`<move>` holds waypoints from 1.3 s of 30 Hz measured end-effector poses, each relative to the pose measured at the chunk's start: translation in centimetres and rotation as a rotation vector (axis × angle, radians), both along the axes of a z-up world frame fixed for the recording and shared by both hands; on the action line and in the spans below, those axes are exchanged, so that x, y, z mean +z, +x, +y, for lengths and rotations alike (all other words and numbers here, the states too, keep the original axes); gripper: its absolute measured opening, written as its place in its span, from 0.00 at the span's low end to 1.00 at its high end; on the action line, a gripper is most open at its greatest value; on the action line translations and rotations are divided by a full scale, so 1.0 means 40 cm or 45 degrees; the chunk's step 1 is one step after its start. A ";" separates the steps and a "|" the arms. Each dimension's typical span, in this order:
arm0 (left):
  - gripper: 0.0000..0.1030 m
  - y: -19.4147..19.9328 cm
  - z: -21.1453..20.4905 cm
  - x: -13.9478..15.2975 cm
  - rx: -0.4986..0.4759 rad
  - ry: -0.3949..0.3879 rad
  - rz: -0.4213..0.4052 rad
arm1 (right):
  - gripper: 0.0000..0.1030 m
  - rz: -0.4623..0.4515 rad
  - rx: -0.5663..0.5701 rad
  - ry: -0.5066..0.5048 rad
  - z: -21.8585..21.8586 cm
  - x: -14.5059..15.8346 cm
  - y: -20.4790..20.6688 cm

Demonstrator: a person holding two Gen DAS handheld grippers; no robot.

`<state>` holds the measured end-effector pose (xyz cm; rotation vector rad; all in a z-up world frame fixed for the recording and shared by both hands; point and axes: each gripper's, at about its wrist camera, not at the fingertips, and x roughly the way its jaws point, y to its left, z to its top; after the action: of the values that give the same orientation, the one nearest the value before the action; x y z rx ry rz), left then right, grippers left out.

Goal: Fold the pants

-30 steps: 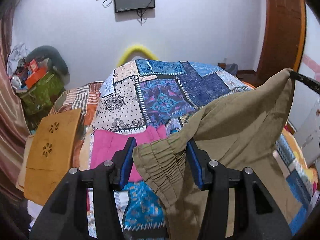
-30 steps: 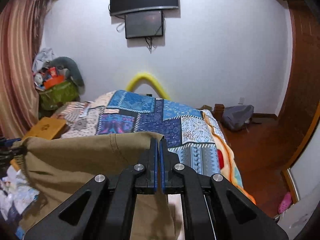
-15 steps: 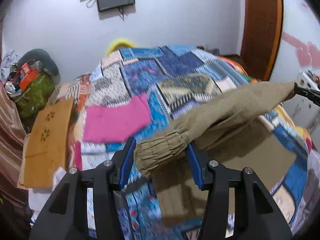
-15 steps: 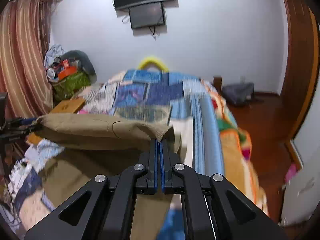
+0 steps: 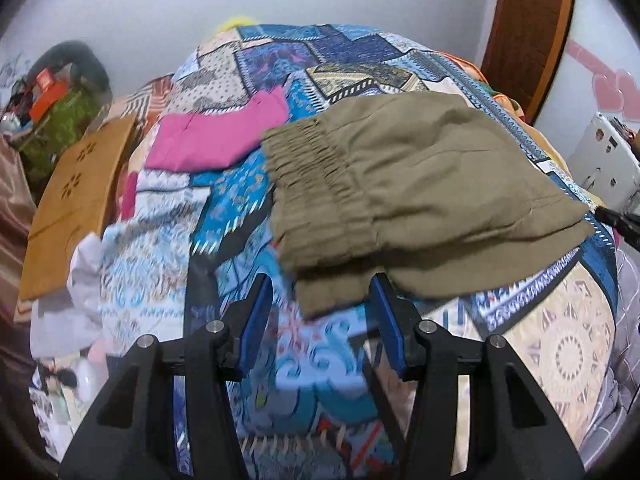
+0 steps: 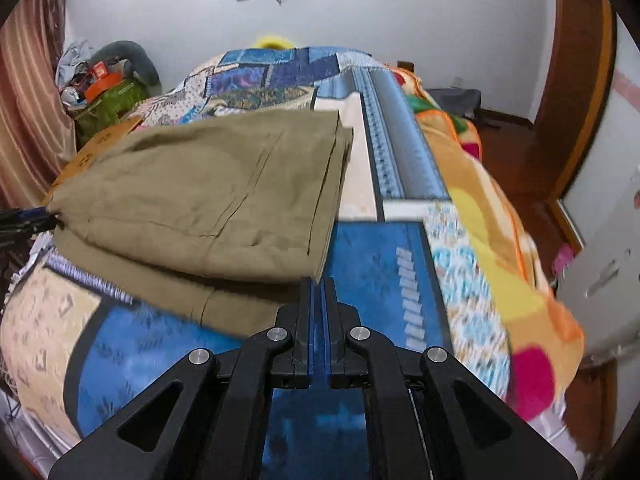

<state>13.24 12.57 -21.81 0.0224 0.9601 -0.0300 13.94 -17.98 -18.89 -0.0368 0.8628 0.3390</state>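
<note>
**Left wrist view: olive pants doubled over on the patchwork bedspread, a gripper at each near corner**

The left gripper [image 5: 318,312] pointed steeply down at the bed, its blue-padded jaws spread apart. The near corner of the olive pants [image 5: 420,192] lay between them, reaching the right pad, though it could not be told whether the pads pressed on the cloth. The gathered elastic waistband [image 5: 316,184] ran along the pants' left edge, and the upper layer lay folded over a lower layer that showed along the near edge. At the pants' right corner, the dark tip of the other gripper [image 5: 618,222] touched the cloth.

In the right wrist view, the right gripper [image 6: 318,280] also tilted downward, its jaws pressed together on the near right corner of the pants [image 6: 208,192], where the layered hems [image 6: 324,208] met the pads. The left gripper [image 6: 24,220] reached in at the far left corner of the fabric.

The pants sat across the near half of the bedspread [image 5: 304,368], toward its right edge. A pink garment [image 5: 216,136] lay just beyond the waistband, near the bed's left edge. A wooden board [image 5: 76,204] leaned beside that edge. An orange blanket [image 6: 500,216] draped over the bed's right side.
</note>
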 end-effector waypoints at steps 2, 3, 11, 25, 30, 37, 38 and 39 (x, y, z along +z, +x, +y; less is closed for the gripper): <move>0.50 -0.013 0.011 0.011 0.026 -0.008 0.005 | 0.02 0.009 -0.013 0.029 -0.007 -0.003 -0.017; 0.50 -0.020 0.018 0.023 0.037 -0.016 -0.002 | 0.02 0.006 -0.012 0.037 -0.010 -0.001 -0.027; 0.52 -0.011 -0.037 0.119 -0.013 -0.002 -0.071 | 0.42 -0.123 0.138 0.028 0.060 0.079 -0.054; 0.52 0.069 -0.263 0.083 -0.344 -0.001 0.021 | 0.42 -0.102 0.562 -0.081 0.288 0.038 -0.019; 0.53 0.086 -0.287 0.053 -0.385 0.014 0.061 | 0.42 -0.038 0.671 -0.139 0.323 -0.006 -0.002; 0.56 0.100 -0.310 0.014 -0.435 0.063 0.087 | 0.10 0.029 0.729 -0.054 0.322 0.002 0.026; 0.57 0.100 -0.313 0.011 -0.446 0.073 0.085 | 0.08 0.036 0.726 -0.040 0.324 0.003 0.032; 0.58 0.100 -0.317 0.010 -0.455 0.098 0.078 | 0.07 0.029 0.717 -0.022 0.322 0.006 0.033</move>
<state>17.26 -0.13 -21.42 0.2656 1.0083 -0.3246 15.25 -5.11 -18.64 -0.2956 0.8688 0.8598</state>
